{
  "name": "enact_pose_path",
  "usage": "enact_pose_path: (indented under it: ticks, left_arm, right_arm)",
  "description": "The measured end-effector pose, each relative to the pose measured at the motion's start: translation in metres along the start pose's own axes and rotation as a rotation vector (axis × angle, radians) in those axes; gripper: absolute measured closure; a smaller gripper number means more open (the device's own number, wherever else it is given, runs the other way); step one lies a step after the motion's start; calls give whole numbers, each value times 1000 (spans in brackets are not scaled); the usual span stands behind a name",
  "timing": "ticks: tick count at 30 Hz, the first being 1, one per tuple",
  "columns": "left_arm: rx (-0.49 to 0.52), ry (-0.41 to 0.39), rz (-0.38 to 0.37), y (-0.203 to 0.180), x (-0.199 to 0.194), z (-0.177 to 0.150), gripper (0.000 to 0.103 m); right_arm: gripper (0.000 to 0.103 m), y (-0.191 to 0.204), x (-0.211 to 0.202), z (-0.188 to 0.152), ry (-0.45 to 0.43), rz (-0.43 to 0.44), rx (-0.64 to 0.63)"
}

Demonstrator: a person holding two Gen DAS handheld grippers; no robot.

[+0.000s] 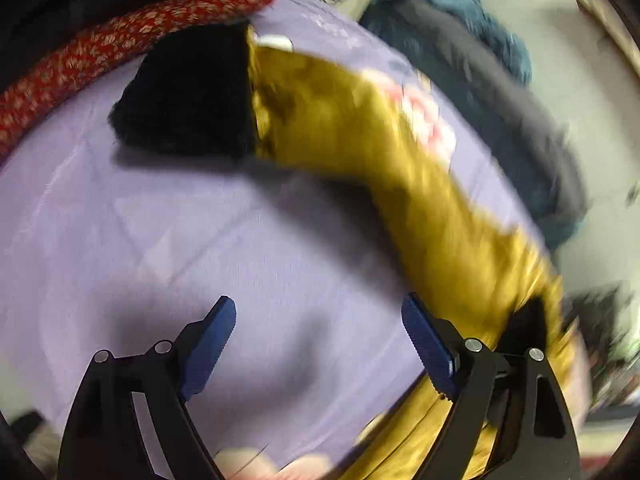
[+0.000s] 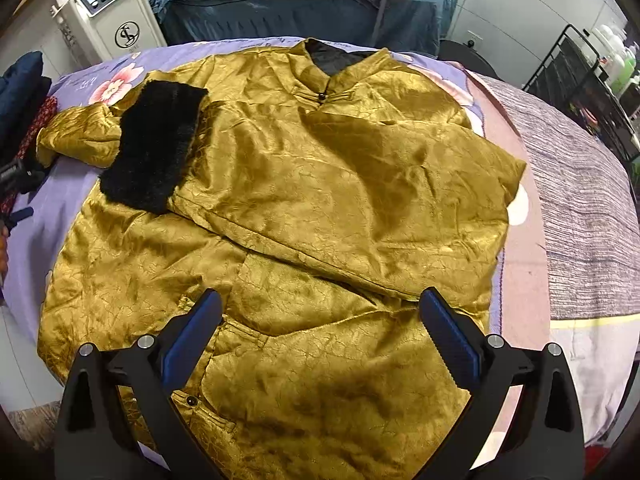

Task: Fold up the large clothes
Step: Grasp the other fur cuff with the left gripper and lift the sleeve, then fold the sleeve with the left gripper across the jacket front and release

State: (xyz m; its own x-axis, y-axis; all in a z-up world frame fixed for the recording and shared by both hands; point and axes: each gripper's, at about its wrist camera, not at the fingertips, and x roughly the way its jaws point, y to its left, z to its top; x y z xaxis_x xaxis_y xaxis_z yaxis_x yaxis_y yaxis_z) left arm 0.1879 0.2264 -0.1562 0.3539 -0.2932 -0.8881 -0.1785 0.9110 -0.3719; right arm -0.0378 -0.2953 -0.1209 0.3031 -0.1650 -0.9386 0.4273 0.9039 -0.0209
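Note:
A gold satin jacket (image 2: 320, 208) lies spread on a lilac sheet (image 2: 72, 196), collar at the far side. Its right sleeve is folded across the chest, the black fur cuff (image 2: 156, 152) resting near the left shoulder. My right gripper (image 2: 320, 316) is open and empty, hovering over the jacket's lower front. In the blurred left wrist view, the other gold sleeve (image 1: 360, 132) with its black fur cuff (image 1: 188, 96) lies stretched on the sheet (image 1: 160, 240). My left gripper (image 1: 318, 316) is open and empty above bare sheet, left of that sleeve.
A red floral cloth (image 1: 100, 48) lies at the sheet's far left edge. A white machine (image 2: 108, 12) and a bed with dark blue-grey bedding (image 2: 304, 0) stand behind. A grey striped cover (image 2: 580, 200) lies to the right, and a black wire rack (image 2: 580, 76) with bottles.

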Motion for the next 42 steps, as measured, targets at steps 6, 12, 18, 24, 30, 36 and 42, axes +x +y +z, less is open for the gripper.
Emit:
enact_pose_path:
  ticks: [6, 12, 18, 24, 30, 36, 42]
  left_arm:
    - [-464, -80, -125, 64, 17, 49, 20]
    - [-758, -74, -217, 115, 54, 68, 21]
    - [-585, -74, -124, 98, 51, 112, 70]
    - [-348, -153, -71, 47, 16, 128, 87]
    - [8, -326, -146, -67, -65, 138, 88]
    - [467, -362, -313, -230, -110, 80, 88]
    - [754, -172, -406, -351, -64, -56, 88]
  right_arm:
    - [6, -9, 1, -5, 26, -44, 49]
    - [6, 2, 4, -6, 50, -63, 32]
    - [6, 12, 0, -5, 41, -82, 2]
    - [6, 1, -1, -3, 24, -85, 55]
    - [6, -4, -4, 0, -5, -60, 78]
    - [6, -18, -6, -1, -25, -45, 126]
    - [6, -46, -10, -12, -30, -54, 209]
